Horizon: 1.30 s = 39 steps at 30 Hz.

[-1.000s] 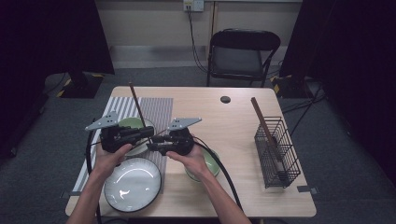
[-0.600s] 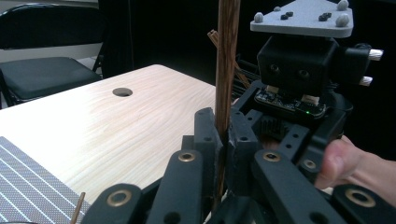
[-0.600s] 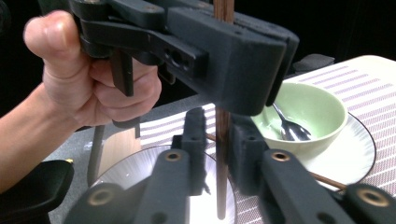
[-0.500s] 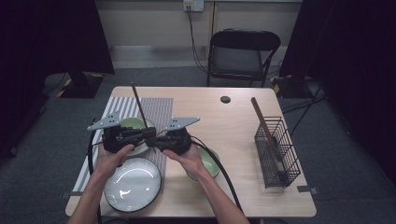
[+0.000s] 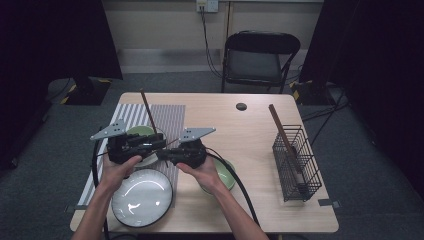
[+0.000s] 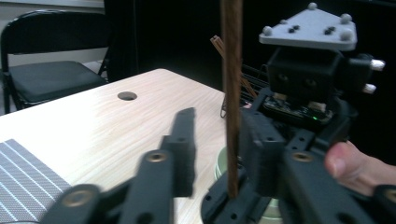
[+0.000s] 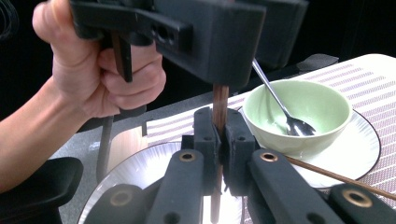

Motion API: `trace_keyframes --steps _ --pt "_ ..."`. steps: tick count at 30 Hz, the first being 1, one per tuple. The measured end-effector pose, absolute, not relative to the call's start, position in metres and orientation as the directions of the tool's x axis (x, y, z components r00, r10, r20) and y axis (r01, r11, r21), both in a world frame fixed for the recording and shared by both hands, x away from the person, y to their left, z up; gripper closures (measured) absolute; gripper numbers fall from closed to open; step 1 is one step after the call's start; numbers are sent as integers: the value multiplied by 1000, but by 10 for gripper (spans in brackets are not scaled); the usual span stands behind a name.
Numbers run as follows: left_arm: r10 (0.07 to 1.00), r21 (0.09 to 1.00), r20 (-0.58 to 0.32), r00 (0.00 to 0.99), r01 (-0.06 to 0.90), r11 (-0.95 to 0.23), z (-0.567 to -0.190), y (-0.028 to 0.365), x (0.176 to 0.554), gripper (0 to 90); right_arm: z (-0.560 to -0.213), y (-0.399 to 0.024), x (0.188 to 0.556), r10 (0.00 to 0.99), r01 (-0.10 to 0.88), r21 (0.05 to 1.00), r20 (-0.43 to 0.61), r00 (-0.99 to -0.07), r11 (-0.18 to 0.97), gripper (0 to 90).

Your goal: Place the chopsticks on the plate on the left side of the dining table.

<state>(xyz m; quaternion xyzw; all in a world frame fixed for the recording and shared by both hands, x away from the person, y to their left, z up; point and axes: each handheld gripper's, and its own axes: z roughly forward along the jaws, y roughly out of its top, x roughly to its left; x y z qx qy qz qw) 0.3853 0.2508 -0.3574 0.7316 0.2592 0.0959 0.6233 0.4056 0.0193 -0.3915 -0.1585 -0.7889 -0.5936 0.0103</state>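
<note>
Right gripper view: a thin round wooden chopstick (image 7: 220, 105) is clamped at centre frame by the right gripper (image 7: 219, 140); left gripper (image 6: 212, 140) jaws, just opening, stand apart.

Premises present as a recording or test room rather than a home kitchen. Dark curtains (image 5: 75, 40) hang at the far left and right, enclosing a single light wooden table (image 5: 240, 130) standing on grey carpet (image 5: 45, 170). A black folding chair (image 5: 260, 57) stands empty at the far side. A wall socket (image 5: 207, 5) with cable sits on the far wall. Tape marks (image 5: 327, 202) sit at the table's near corners. Tableware (bowls, plates, a wire rack (image 5: 296, 162)) is laid out as props on a striped mat (image 5: 167, 117).
</note>
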Motion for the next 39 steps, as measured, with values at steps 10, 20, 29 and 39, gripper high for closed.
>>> trace_keyframes --steps 10,20,29,39 --pt "517 958 -195 834 275 -82 -359 252 388 504 -390 12 399 244 258 929 194 -950 264 865" --pt "517 955 -197 833 282 -91 -363 253 390 522 -384 -2 398 275 251 930 175 -945 269 862" --pt "503 962 -193 843 264 -73 -354 255 384 520 -384 -6 395 268 249 929 175 -947 273 865" --pt "537 960 -205 818 276 -54 -351 263 385 486 -385 -15 389 278 245 926 165 -946 286 864"
